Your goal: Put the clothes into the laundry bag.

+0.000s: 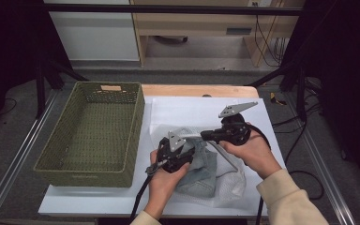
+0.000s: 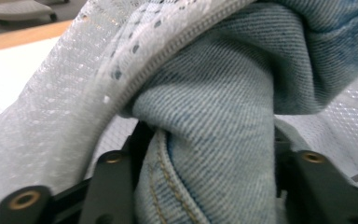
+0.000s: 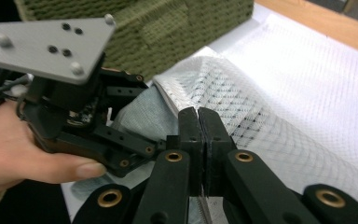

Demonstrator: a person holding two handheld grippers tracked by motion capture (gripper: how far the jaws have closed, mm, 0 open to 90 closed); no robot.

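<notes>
A dark-framed workspace with a pale floor and wooden furniture at the back, and in the middle the table (image 1: pixel 201 90), its wooden edge showing beyond a white cover sheet. On the left of it stands the big olive woven basket (image 1: pixel 93 131), open side up, nothing visible in it from the high view.

Just right of the basket lies the white mesh laundry bag (image 1: pixel 225 180), spread over the sheet, with its zipper edge (image 2: pixel 177 51) curling over a bundle of light blue denim (image 2: pixel 223 126). The denim sits at the bag's mouth, partly inside the mesh and partly poking out toward the person, close to the front of the table.

Now the hands. The left gripper (image 1: pixel 178 154) is low over the bundle, and in the left gripper view the denim fills the gap between its two black jaws, which stand partly apart; a thick fold of cloth runs right between them, though whether the pads press on it I cannot tell. The right gripper (image 3: pixel 199 135) is clenched tight, jaws meeting, and the zipper strip of the bag comes out from between them at the bottom of the right gripper view, so it is pinching the mesh bag's edge, just beside the left gripper.
</notes>
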